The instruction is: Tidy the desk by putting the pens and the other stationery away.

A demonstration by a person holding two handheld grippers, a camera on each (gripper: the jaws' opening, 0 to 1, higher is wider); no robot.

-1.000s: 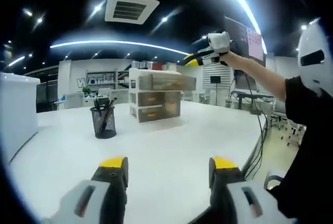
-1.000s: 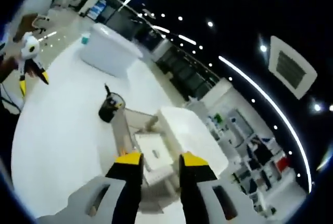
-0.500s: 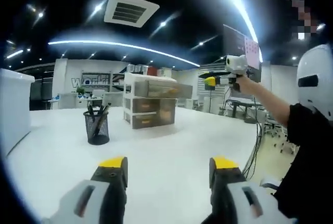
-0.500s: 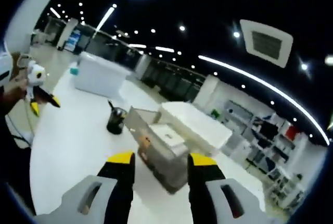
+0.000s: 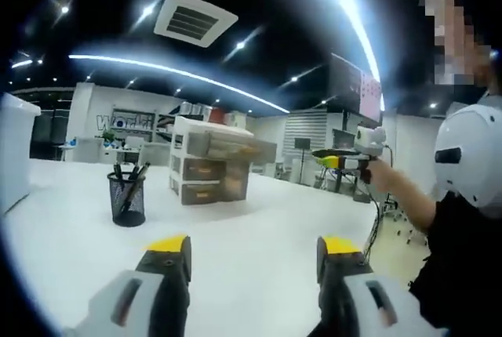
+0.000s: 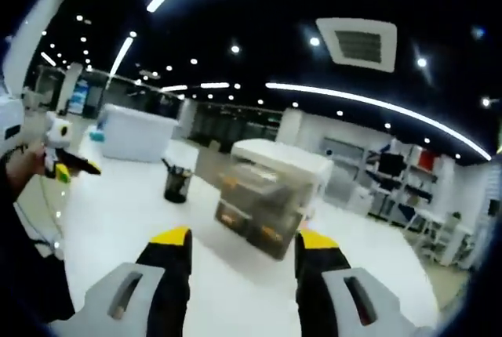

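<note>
We see the pens (image 5: pixel 129 177) standing upright and a little splayed in a black mesh pen cup (image 5: pixel 127 200) on the white desk (image 5: pixel 251 251); they are dark and thin, too small for us to count, and their tips rise above the cup's rim. In the right gripper view the same pen cup (image 6: pixel 177 184) stands on the desk (image 6: pixel 235 282) with dark pens (image 6: pixel 170 167) poking out of it. Just beside the cup, apart from it, sits a small drawer unit (image 5: pixel 212 169) with a white frame and clear drawer fronts stacked in tiers; in the right gripper view the drawer unit (image 6: pixel 271 194) is blurred, and we make out brownish contents behind the fronts but cannot tell what they are. Our left gripper (image 5: pixel 252 252) hovers above the desk with its yellow-tipped jaws spread wide, nothing between them and nothing touching them. Our right gripper (image 6: pixel 243 244) likewise holds its jaws well apart and empty, aimed toward the drawer unit and well short of it. In the left gripper view the right gripper (image 5: pixel 333 161) comes in from the right, held in a hand (image 5: pixel 380 176) at the end of an outstretched arm, beside a dark sleeve (image 5: pixel 463 266). In the right gripper view the left gripper (image 6: pixel 67 166) shows at the left edge. Farther off stands a large white box (image 6: pixel 137 132) on the desk, and above it all hang a ceiling vent (image 5: pixel 194 19) and long strip lights (image 5: pixel 172 77).
</note>
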